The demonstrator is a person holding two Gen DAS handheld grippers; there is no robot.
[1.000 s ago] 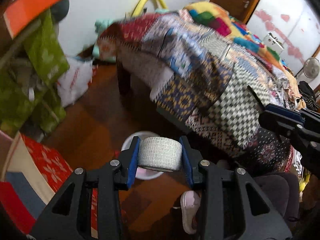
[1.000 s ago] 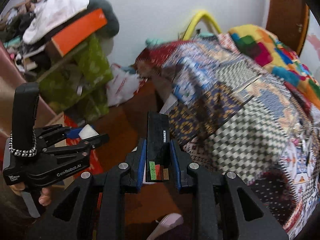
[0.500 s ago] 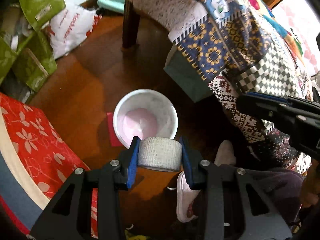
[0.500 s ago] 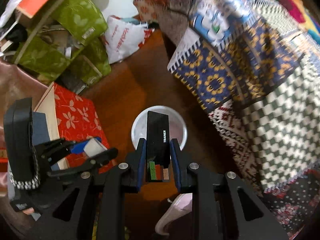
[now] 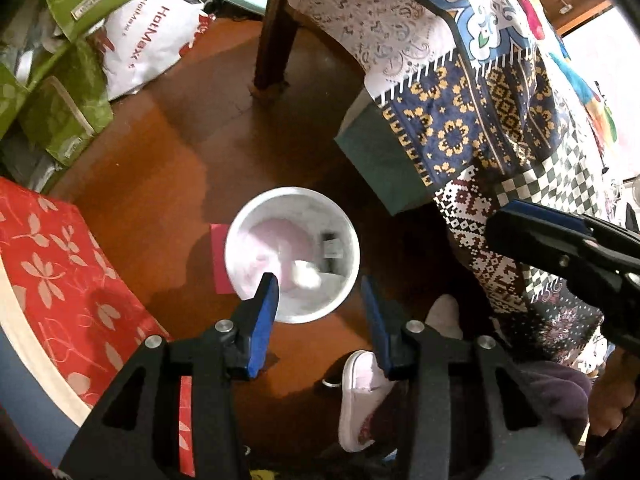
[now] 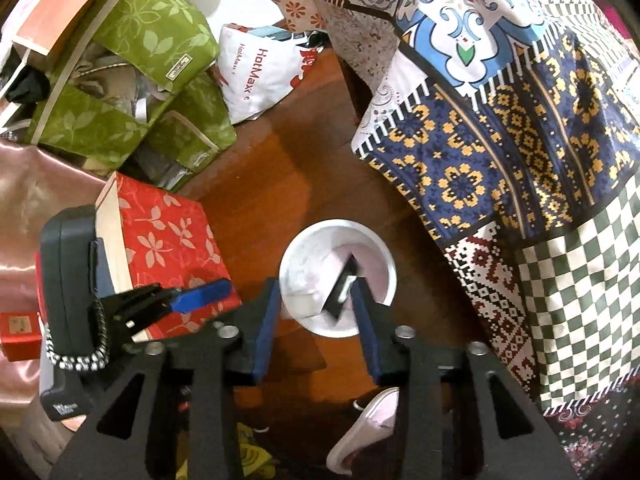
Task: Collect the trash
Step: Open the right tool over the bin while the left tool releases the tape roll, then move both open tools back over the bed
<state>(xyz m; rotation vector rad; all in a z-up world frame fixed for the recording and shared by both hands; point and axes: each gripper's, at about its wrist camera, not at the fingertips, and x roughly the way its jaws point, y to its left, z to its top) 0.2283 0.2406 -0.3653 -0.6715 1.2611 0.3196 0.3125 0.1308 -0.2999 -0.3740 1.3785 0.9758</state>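
A white round bin (image 5: 244, 240) stands on the brown wooden floor and also shows in the right wrist view (image 6: 384, 256). My left gripper (image 5: 318, 292) is open and empty just above the bin's near rim. A white tape roll (image 5: 306, 276) lies blurred inside the bin. My right gripper (image 6: 316, 296) is open above the bin. A black box (image 6: 342, 290) sits tilted and blurred inside the bin, free of the fingers. The right gripper also shows at the right of the left wrist view (image 5: 560, 240), and the left gripper at the left of the right wrist view (image 6: 192, 300).
A bed with a patchwork quilt (image 6: 520, 120) rises on the right, with a wooden leg (image 5: 276, 40). A red floral box (image 6: 168, 248), green bags (image 6: 140, 80) and a white HotMax bag (image 5: 148, 44) crowd the left. A slippered foot (image 5: 364, 392) is near the bin.
Both grippers opened. The tape roll left the left gripper and the black box left the right gripper; both dropped into the bin. Both views moved closer over the bin.
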